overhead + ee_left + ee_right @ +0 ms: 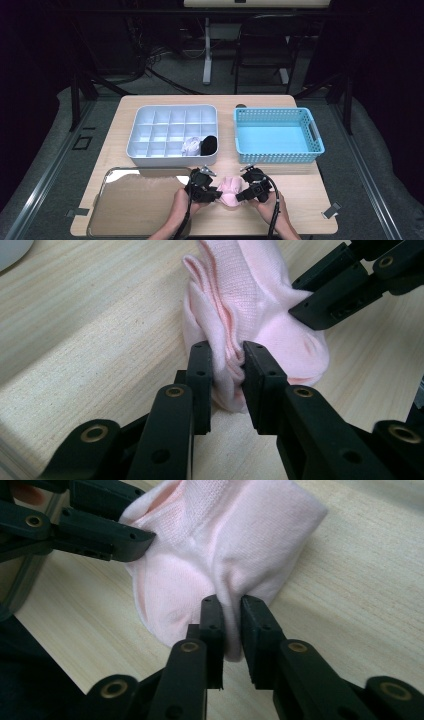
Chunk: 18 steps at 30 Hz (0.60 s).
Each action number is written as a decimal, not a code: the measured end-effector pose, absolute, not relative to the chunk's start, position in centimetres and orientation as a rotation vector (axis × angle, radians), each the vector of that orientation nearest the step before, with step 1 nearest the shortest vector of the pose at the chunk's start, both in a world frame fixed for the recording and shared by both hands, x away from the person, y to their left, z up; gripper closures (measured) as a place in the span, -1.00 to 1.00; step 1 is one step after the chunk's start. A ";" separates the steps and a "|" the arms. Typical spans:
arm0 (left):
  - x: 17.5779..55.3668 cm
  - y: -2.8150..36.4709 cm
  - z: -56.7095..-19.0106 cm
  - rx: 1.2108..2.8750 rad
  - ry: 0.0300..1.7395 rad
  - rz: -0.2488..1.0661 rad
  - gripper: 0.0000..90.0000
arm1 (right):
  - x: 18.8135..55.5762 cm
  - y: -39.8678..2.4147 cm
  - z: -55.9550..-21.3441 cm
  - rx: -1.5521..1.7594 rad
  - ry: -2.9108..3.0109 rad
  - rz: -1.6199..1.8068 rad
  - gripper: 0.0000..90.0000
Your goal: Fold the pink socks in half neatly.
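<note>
Two grippers pinch one pink sock [229, 189] at the lower centre of the frame: the left gripper [227, 360] clamps its folded edge, the right gripper [229, 609] its opposite side, likely to keep the bundle tight. Bare table [300, 200] surrounds it. Beyond, the white divider tray [150, 132] offers empty cells; the blue basket [277, 137] sits upper right.

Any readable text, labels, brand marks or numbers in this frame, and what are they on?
None can be read.
The pink sock, pinched by the left gripper and the right gripper, is plain knit with no print.
The white divided organizer, the blue basket, the metal tray and the wooden table carry no visible lettering or marks.
</note>
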<state>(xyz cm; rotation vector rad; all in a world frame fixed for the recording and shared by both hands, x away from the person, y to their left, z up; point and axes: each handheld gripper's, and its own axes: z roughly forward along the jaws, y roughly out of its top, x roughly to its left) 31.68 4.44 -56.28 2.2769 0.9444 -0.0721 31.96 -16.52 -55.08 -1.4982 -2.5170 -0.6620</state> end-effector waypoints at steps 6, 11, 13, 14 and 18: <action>31.7 4.5 -56.5 2.246 0.968 -0.076 0.72 | 31.7 -15.9 -54.4 -1.490 -2.620 -0.635 0.87; 31.7 4.6 -56.5 2.231 0.982 -0.077 0.72 | 31.2 -15.1 -53.1 -1.444 -2.719 -0.654 0.92; 31.7 4.6 -56.5 2.230 0.987 -0.075 0.72 | 31.2 -15.1 -53.3 -1.463 -2.699 -0.659 0.84; 31.7 4.6 -56.5 2.230 0.990 -0.074 0.72 | 31.4 -15.3 -53.4 -1.458 -2.680 -0.648 0.73; 31.5 4.5 -56.5 2.223 1.009 -0.064 0.70 | 31.7 -16.1 -54.0 -1.502 -2.608 -0.673 0.58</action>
